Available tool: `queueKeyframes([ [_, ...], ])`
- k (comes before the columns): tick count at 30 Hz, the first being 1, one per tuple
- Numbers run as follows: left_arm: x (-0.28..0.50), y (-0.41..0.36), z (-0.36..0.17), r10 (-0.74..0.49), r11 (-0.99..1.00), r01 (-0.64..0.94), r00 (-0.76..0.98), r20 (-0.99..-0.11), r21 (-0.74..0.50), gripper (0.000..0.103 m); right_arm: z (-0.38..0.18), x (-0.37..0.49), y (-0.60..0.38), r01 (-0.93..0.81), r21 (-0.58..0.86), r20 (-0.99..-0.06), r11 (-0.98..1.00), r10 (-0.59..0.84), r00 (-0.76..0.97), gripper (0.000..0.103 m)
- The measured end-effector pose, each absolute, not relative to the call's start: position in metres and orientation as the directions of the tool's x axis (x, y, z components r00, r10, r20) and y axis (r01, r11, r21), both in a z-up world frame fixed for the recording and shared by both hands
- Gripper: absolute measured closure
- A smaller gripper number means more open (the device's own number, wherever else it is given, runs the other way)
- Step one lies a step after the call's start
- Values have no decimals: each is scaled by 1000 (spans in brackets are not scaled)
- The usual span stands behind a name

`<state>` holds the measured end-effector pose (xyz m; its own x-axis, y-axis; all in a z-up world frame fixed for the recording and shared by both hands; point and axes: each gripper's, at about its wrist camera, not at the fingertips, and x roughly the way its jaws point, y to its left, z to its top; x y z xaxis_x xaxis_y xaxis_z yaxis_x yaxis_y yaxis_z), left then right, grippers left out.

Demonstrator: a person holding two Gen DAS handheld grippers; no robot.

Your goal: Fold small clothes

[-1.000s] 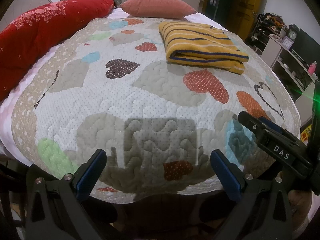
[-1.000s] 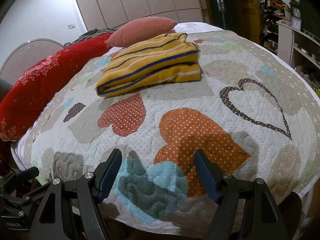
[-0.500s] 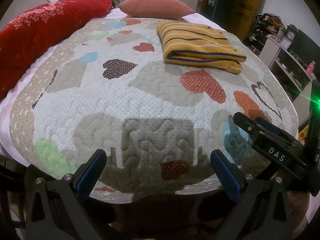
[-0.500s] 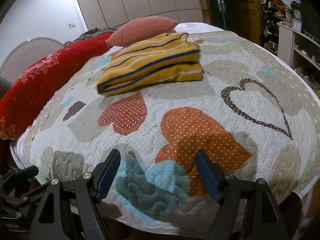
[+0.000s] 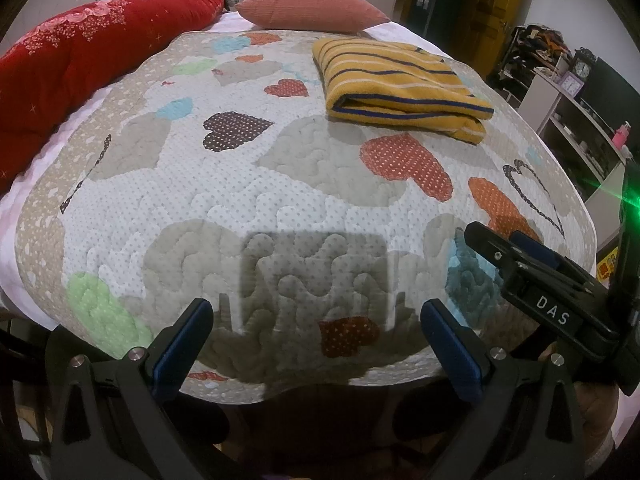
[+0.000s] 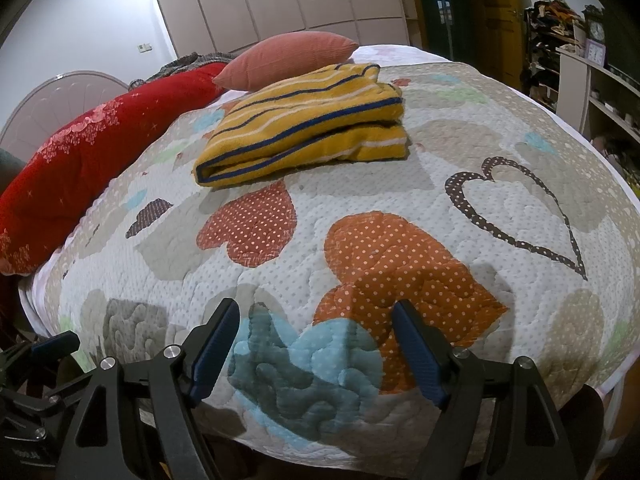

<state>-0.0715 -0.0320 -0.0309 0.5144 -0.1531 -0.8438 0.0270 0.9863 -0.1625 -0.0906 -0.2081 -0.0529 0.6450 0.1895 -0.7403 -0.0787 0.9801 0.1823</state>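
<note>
A yellow garment with blue and white stripes lies folded into a thick rectangle on the far part of the heart-patterned quilt. My left gripper hovers open over the quilt's near edge, nothing between its blue pads. My right gripper is open too, over a blue and an orange heart near the same edge, and shows at the right of the left wrist view. Both grippers are well short of the garment.
A long red cushion runs along the quilt's left side, with a pink pillow at the head. Shelves with clutter stand to the right. Wardrobe doors line the far wall.
The views have shifted very slightly; both grippers stay open near the quilt's front edge and the folded garment lies where it was.
</note>
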Motion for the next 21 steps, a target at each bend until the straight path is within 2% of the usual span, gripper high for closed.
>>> queueKeyframes([
  [21,-71,-33,-33,-152,986,26,510,-847,-162,0,-53,-91,-207,-79,181,-741,980,188,645,19],
])
